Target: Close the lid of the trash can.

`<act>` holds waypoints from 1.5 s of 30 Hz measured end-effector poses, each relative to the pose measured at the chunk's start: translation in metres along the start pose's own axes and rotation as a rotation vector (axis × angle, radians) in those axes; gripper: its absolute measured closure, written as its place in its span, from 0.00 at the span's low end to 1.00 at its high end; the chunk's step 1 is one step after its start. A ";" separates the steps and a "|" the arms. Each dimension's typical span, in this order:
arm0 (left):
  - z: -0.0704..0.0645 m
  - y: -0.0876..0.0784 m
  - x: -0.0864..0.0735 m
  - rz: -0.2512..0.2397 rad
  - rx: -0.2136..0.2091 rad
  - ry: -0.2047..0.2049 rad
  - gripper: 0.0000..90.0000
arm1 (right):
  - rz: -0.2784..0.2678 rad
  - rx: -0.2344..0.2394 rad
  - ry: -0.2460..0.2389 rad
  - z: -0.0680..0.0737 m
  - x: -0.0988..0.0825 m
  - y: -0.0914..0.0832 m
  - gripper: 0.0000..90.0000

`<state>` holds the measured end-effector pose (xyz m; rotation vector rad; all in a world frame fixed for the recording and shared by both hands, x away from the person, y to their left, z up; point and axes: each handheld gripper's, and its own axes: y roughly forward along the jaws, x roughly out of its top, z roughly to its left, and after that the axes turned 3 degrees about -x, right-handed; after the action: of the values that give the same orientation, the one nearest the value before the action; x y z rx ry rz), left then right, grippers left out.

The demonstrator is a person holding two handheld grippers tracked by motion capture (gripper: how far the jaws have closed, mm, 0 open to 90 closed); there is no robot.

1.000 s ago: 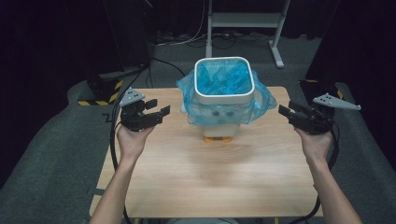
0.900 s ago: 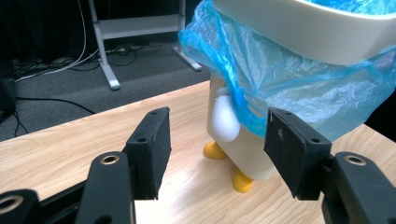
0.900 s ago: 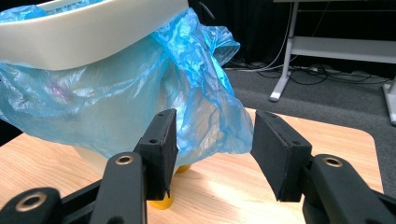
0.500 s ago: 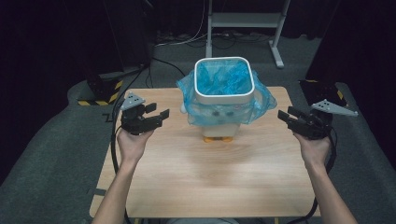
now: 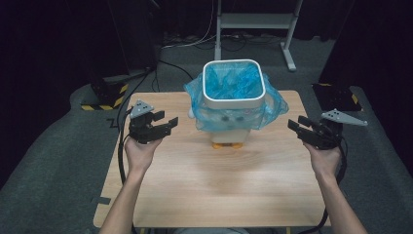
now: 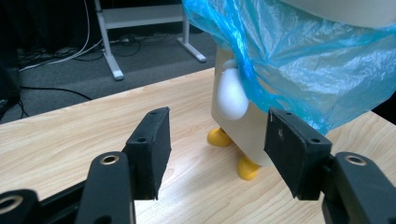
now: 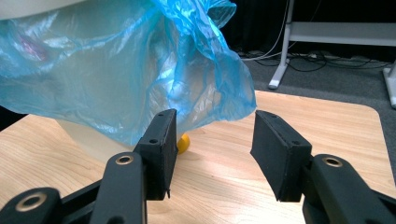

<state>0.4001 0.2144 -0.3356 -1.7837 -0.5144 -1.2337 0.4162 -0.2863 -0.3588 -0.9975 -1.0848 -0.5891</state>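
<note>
A small white bin shaped like a penguin, with yellow feet, stands at the back middle of the wooden table. A blue plastic bag lines it and drapes over its rim. My left gripper hovers to the left of the bin, open, with nothing between its jaws. On the bin's right my right gripper is held open and empty too. Both point inward at the bin and stand apart from it.
A grey metal stand and loose cables lie on the dark carpet behind the table. A black-and-yellow striped block sits off the table's back left corner, a black box off its back right. Bare tabletop stretches in front of the bin.
My right gripper has sunk a little toward the table. The left gripper, the bin and the bag have stayed where they were.
</note>
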 end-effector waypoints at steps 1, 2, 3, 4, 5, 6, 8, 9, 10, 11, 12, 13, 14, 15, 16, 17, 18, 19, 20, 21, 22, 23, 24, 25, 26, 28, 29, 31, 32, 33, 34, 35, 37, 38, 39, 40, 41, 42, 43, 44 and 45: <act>0.000 0.001 -0.001 0.002 0.000 -0.002 0.45 | -0.001 0.000 0.001 0.000 -0.001 0.000 0.55; 0.000 0.002 -0.002 0.002 0.000 -0.004 0.45 | -0.001 -0.001 0.002 0.000 -0.002 0.001 0.55; 0.000 0.003 -0.003 0.006 0.000 -0.004 0.45 | 0.000 -0.002 0.003 0.000 -0.003 0.001 0.55; 0.000 0.004 -0.003 0.007 -0.001 -0.006 0.45 | 0.003 -0.002 0.003 0.000 -0.004 0.002 0.55; 0.000 0.005 -0.004 0.009 -0.002 -0.005 0.45 | 0.004 -0.002 0.004 0.000 -0.005 0.002 0.55; 0.000 0.006 -0.005 0.013 -0.003 -0.006 0.45 | 0.006 -0.004 0.004 -0.001 -0.006 0.003 0.55; -0.001 0.008 -0.007 0.019 0.004 -0.002 0.45 | 0.011 -0.005 0.005 -0.001 -0.008 0.004 0.55; 0.000 0.010 -0.008 0.024 0.005 -0.003 0.45 | 0.012 -0.005 0.005 -0.001 -0.009 0.005 0.55; 0.000 0.011 -0.008 0.024 0.005 -0.004 0.45 | 0.014 -0.007 0.007 -0.002 -0.010 0.005 0.55; 0.000 0.011 -0.009 0.024 0.006 -0.004 0.45 | 0.015 -0.007 0.009 -0.002 -0.011 0.005 0.55; 0.000 0.012 -0.010 0.025 0.006 -0.004 0.45 | 0.014 -0.009 0.009 -0.002 -0.011 0.005 0.55; -0.001 0.013 -0.010 0.023 0.005 -0.007 0.45 | 0.015 -0.010 0.011 -0.003 -0.012 0.006 0.55; 0.000 0.013 -0.011 0.025 0.007 -0.004 0.45 | 0.015 -0.009 0.013 -0.003 -0.013 0.006 0.55; -0.001 0.014 -0.011 0.027 0.007 -0.004 0.45 | 0.018 -0.009 0.017 -0.003 -0.015 0.007 0.55; -0.001 0.015 -0.012 0.029 0.007 -0.003 0.45 | 0.020 -0.010 0.017 -0.003 -0.015 0.007 0.55; -0.001 0.016 -0.012 0.031 0.007 -0.002 0.45 | 0.022 -0.010 0.016 -0.003 -0.016 0.008 0.55; -0.001 0.016 -0.013 0.032 0.007 -0.003 0.45 | 0.025 -0.011 0.015 -0.003 -0.017 0.009 0.55; -0.001 0.017 -0.013 0.031 0.008 -0.004 0.45 | 0.026 -0.012 0.014 -0.003 -0.018 0.009 0.55; -0.001 0.017 -0.013 0.032 0.009 -0.001 0.45 | 0.027 -0.013 0.013 -0.003 -0.018 0.010 0.55; -0.002 0.018 -0.014 0.032 0.009 -0.001 0.45 | 0.027 -0.013 0.013 -0.003 -0.019 0.011 0.55; -0.002 0.018 -0.014 0.035 0.012 0.002 0.45 | 0.029 -0.012 0.014 -0.002 -0.020 0.011 0.55; -0.002 0.019 -0.015 0.036 0.013 0.003 0.45 | 0.031 -0.013 0.011 -0.002 -0.020 0.012 0.55; -0.002 0.020 -0.015 0.038 0.012 0.004 0.45 | 0.033 -0.015 0.009 -0.002 -0.021 0.012 0.55; -0.002 0.021 -0.016 0.041 0.014 0.003 0.45 | 0.034 -0.016 0.006 -0.001 -0.022 0.013 0.55; -0.002 0.021 -0.017 0.043 0.017 0.006 0.45 | 0.036 -0.016 0.006 -0.001 -0.022 0.014 0.55; -0.002 0.023 -0.018 0.044 0.019 0.006 0.45 | 0.039 -0.017 0.004 -0.001 -0.024 0.015 0.55; -0.002 0.023 -0.019 0.050 0.020 0.006 0.45 | 0.041 -0.018 0.004 -0.001 -0.025 0.016 0.55; -0.002 0.024 -0.020 0.050 0.025 0.008 0.45 | 0.046 -0.023 0.003 -0.001 -0.027 0.017 0.55; -0.002 0.025 -0.021 0.051 0.026 0.008 0.45 | 0.047 -0.024 0.004 -0.001 -0.028 0.018 0.55; -0.002 0.025 -0.021 0.053 0.029 0.011 0.45 | 0.049 -0.024 0.004 -0.001 -0.030 0.019 0.55; -0.002 0.026 -0.022 0.056 0.031 0.011 0.45 | 0.051 -0.027 0.005 -0.001 -0.031 0.020 0.55; -0.002 0.026 -0.023 0.056 0.035 0.014 0.45 | 0.053 -0.027 0.006 -0.001 -0.032 0.020 0.55; -0.002 0.028 -0.025 0.060 0.039 0.012 0.45 | 0.056 -0.029 0.007 -0.002 -0.034 0.022 0.55; -0.001 0.029 -0.025 0.061 0.042 0.012 0.45 | 0.059 -0.030 0.008 -0.002 -0.035 0.022 0.55; -0.001 0.030 -0.026 0.063 0.041 0.010 0.45 | 0.058 -0.031 0.006 -0.002 -0.036 0.023 0.55; -0.001 0.031 -0.027 0.065 0.042 0.008 0.45 | 0.060 -0.031 0.009 -0.002 -0.037 0.024 0.55; -0.001 0.032 -0.027 0.067 0.043 0.009 0.45 | 0.062 -0.031 0.011 -0.002 -0.039 0.025 0.55; -0.002 0.033 -0.028 0.070 0.043 0.009 0.45 | 0.065 -0.032 0.012 -0.002 -0.039 0.026 0.55; -0.002 0.035 -0.029 0.072 0.042 0.010 0.45 | 0.063 -0.032 0.012 -0.002 -0.040 0.026 0.55; -0.003 0.037 -0.030 0.076 0.044 0.013 0.45 | 0.066 -0.033 0.013 -0.002 -0.041 0.027 0.55; -0.003 0.038 -0.031 0.079 0.044 0.015 0.45 | 0.066 -0.033 0.013 -0.002 -0.042 0.028 0.55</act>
<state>0.4134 0.1961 -0.3789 -1.7403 -0.4547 -1.1720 0.4231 -0.2778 -0.4077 -1.0531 -1.0296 -0.5604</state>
